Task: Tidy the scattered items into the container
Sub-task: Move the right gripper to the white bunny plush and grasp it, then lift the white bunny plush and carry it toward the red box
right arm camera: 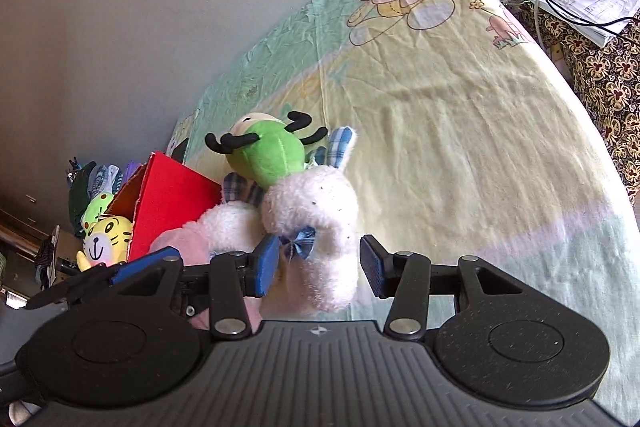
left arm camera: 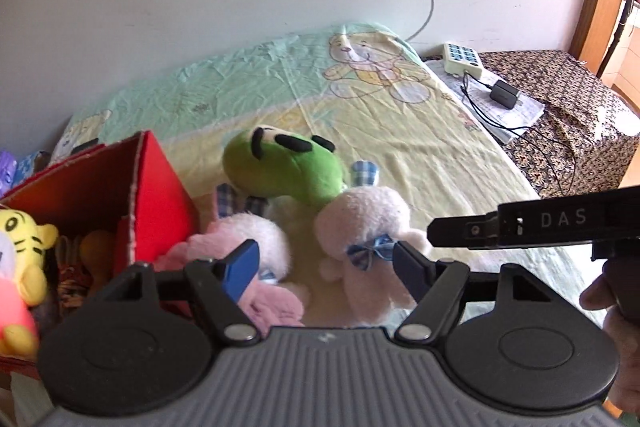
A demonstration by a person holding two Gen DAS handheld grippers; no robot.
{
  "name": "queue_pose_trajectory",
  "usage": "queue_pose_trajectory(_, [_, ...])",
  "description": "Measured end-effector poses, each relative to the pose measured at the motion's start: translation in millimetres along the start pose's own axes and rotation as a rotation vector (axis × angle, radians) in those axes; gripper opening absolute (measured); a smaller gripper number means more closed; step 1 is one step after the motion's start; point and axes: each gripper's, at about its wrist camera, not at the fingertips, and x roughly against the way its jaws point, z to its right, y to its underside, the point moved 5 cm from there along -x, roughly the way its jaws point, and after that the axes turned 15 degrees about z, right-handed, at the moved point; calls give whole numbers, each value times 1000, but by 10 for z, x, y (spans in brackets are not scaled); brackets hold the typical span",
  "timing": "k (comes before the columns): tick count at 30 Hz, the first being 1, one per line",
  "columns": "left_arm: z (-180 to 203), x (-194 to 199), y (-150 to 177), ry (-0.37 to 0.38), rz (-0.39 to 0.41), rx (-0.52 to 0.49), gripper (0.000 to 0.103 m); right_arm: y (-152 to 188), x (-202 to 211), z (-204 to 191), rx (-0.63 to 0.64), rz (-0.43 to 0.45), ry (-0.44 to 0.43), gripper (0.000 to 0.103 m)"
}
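Both grippers are spread wide, nothing clamped yet. Right gripper (right arm camera: 316, 263) has the white bunny (right arm camera: 316, 211) sitting right between its fingers, bow tie level with the pads, so looks like the grab step: just close and lift. Left gripper (left arm camera: 324, 267) hangs over the pink bunny (left arm camera: 244, 243) and that same white one. Green plush (left arm camera: 284, 171) lies across both, so it may tumble. Red box (left arm camera: 160, 195), already holding the tiger plush (left arm camera: 24, 231), stands at the bed's (left arm camera: 420, 155) left edge, just beside the pile.

Plush toys (left arm camera: 360, 223) heaped beside red box (left arm camera: 160, 195).
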Motion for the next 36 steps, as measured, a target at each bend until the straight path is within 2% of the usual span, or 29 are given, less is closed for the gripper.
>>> queue_pose_trajectory(3, [124,-117,118,62,-20,5,76,-32,-91,49,-4,-14,-1,52])
queue_pose_trajectory(6, [245,-242,237,104,-42,-6,75,-79,-204,81,-6,-31,-13,58])
queue_pose_trajectory(10, [281,-436,312,155,-70,32,75,-102,-382,154,-13,-65,-7,60])
queue_pose_trajectory(16, [221,-672,405,180,-108,73,75,-76,-618,166,-21,-143,-41,62])
queue_pose_trajectory(18, [172,-750,412,186,-117,96,76,-51,-675,140,-19,-159,-57,67])
queue_pose_trajectory(24, [121,-930,397,184,-136,119,75,-15,-818,123,-60,-201,-104,67])
queue_pose_trajectory(26, [105,-976,422,182,-144,132,74,1,-835,135,-91,-216,-130,62])
queue_pose_trajectory(28, [99,-988,428,180,-144,144,72,-3,-818,155,-127,-221,-155,53])
queue_pose_trajectory(33, [123,-924,410,194,-136,133,64,-58,-667,228,-137,-202,-157,45])
queue_pose_trajectory(36, [194,-881,406,225,-133,122,61,-59,-516,274,-125,-187,-144,44])
